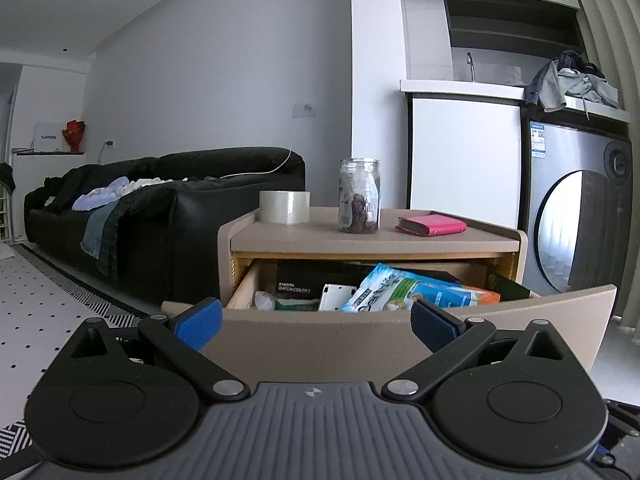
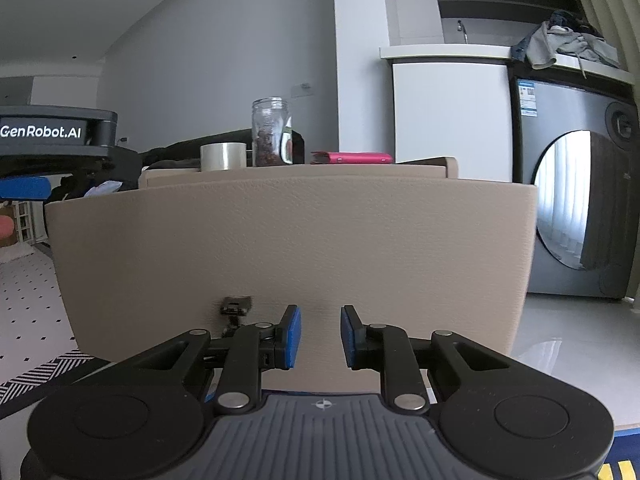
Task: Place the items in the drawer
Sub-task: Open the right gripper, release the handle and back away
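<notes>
A beige nightstand (image 1: pixel 400 242) stands ahead with its drawer (image 1: pixel 520 312) pulled out. Inside lie a black watch box (image 1: pixel 296 282), a blue-green packet (image 1: pixel 408 294) and other small items. On top stand a tape roll (image 1: pixel 284 207), a glass jar (image 1: pixel 359 201) and a pink wallet (image 1: pixel 434 225). My left gripper (image 1: pixel 316 324) is open wide just in front of the drawer's upper edge, holding nothing. My right gripper (image 2: pixel 321 336) sits low against the drawer front (image 2: pixel 300 232), slightly open and empty, to the right of a small dark handle (image 2: pixel 236 306). The jar (image 2: pixel 271 132), tape roll (image 2: pixel 223 156) and wallet (image 2: pixel 352 157) show above the front.
A black sofa (image 1: pixel 160 208) strewn with clothes runs along the left wall. A washing machine (image 1: pixel 576 208) and a white cabinet (image 1: pixel 464 152) stand to the right, with laundry (image 1: pixel 568 80) piled on the counter. A patterned rug (image 1: pixel 40 300) covers the floor at left.
</notes>
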`<state>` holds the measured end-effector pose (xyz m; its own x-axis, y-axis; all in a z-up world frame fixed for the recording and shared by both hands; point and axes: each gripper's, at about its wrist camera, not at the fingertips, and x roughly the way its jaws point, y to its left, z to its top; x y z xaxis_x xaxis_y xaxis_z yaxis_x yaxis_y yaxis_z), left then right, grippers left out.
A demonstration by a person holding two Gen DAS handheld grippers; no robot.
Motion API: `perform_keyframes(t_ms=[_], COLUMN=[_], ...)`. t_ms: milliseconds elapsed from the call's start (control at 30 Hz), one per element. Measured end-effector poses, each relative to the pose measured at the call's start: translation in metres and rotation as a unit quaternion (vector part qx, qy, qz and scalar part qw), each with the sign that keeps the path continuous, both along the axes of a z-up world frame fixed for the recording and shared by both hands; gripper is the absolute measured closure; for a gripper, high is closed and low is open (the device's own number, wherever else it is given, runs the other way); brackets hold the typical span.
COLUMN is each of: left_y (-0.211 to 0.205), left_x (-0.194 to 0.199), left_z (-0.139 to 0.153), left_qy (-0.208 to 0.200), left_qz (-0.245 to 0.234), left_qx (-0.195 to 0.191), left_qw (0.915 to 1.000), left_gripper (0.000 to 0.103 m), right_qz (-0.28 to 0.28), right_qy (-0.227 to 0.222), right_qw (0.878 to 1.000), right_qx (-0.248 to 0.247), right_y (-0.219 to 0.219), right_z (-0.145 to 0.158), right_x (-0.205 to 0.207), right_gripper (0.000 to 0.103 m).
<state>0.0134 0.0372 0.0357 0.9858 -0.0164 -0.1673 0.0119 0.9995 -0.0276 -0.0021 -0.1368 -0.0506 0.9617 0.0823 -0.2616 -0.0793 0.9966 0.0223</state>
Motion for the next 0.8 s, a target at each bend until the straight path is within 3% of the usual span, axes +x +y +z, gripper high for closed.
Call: perform_keyframes(t_ms=[233,533,800], left_y=[-0.008,-0.004,-0.008], left_x=[0.005,0.018,0.028], left_z=[0.009,0.022,0.032], left_qy=[-0.01,-0.016,-0.024], left_qz=[0.0,-0.004,-0.007], left_qx=[0.008,-0.002,0.005], left_qw=[0.9999,0.9999,0.9997], left_gripper=[0.0,0.0,0.0], right_qz=[-0.006,-0.008,-0.01], right_qy=[0.001,-0.014,-0.016], right_qw=[1.0,1.0,1.0], right_qx=[0.004,0.002,0.005], right_y=[-0.011,-0.019,-0.025], right_z=[0.004,0.015,0.025], right_x=[-0.001,-0.002,0.003], right_gripper=[0.077,0.067,0.066])
